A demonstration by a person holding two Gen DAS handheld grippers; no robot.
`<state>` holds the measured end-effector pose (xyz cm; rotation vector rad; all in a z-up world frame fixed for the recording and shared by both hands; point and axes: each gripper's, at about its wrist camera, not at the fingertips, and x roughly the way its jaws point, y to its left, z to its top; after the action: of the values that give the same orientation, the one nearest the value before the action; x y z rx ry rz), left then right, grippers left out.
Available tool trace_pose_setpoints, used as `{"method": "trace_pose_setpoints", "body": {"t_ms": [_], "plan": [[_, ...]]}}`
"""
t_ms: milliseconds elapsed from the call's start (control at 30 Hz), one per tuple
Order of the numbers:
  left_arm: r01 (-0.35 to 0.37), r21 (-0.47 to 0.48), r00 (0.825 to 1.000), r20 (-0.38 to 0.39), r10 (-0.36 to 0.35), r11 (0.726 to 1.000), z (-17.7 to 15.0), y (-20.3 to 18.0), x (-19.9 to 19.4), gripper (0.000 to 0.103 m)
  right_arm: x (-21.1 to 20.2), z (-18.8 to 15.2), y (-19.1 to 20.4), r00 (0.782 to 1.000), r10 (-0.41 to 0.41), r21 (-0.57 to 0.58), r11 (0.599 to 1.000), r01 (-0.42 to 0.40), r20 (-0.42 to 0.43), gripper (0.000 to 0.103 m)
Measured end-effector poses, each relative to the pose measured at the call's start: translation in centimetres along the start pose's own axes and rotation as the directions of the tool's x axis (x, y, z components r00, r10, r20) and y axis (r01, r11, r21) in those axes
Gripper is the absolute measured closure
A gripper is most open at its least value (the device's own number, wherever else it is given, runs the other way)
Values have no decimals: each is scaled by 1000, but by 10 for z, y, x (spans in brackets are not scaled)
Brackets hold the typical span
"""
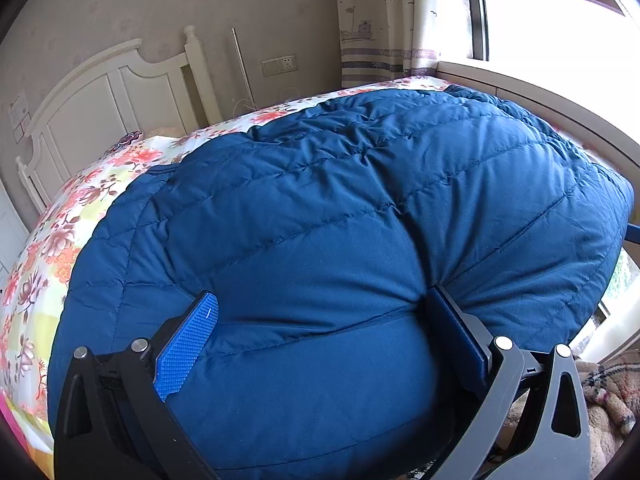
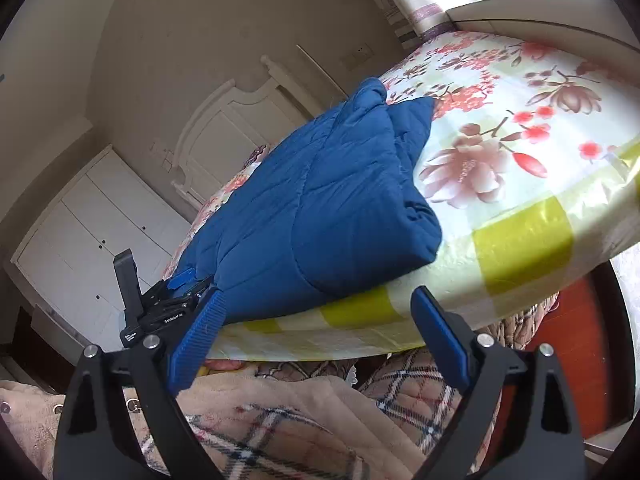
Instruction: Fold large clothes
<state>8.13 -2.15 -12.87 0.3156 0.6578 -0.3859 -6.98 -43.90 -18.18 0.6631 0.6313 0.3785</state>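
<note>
A blue quilted down jacket (image 1: 340,208) lies folded on a floral plastic sheet (image 1: 80,208) that covers the bed. My left gripper (image 1: 320,312) is open wide, with its blue pads (image 1: 188,344) on either side of a puffy fold of the jacket. In the right wrist view the jacket (image 2: 320,208) lies near the sheet's front edge (image 2: 520,248). My right gripper (image 2: 316,316) is open and empty, just below and in front of that edge. The left gripper (image 2: 176,300) shows at the jacket's left end.
A white headboard (image 1: 100,100) stands at the far end of the bed. A window and curtain (image 1: 384,20) are at the right. A white wardrobe (image 2: 92,232) stands at the left. Plaid and beige bedding (image 2: 280,420) hangs below the sheet's edge.
</note>
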Motion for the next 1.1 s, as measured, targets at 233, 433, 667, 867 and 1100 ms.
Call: {"method": "trace_pose_setpoints", "body": {"t_ms": [233,433,667,867,1100], "plan": [[8,-9,1000,1,-8,1000,0,0,1,4,24,18,8,1000,-2,4,1000,2,-5,8],[8,-9,1000,4,-8,1000,0,0,1,4,89,52,35,985,-157,64,985,161,-68,2],[29,-31,999,-12,-30,999,7,2,0,5,104,65,23,991,-106,115,989,96,81,58],[-26,-93,1000,6,27,995,68,40,-15,5,89,62,42,983,-101,-11,995,104,154,64],[-173,-92,975,-159,157,981,166,61,86,5,75,66,77,971,-130,-168,972,165,199,64]]}}
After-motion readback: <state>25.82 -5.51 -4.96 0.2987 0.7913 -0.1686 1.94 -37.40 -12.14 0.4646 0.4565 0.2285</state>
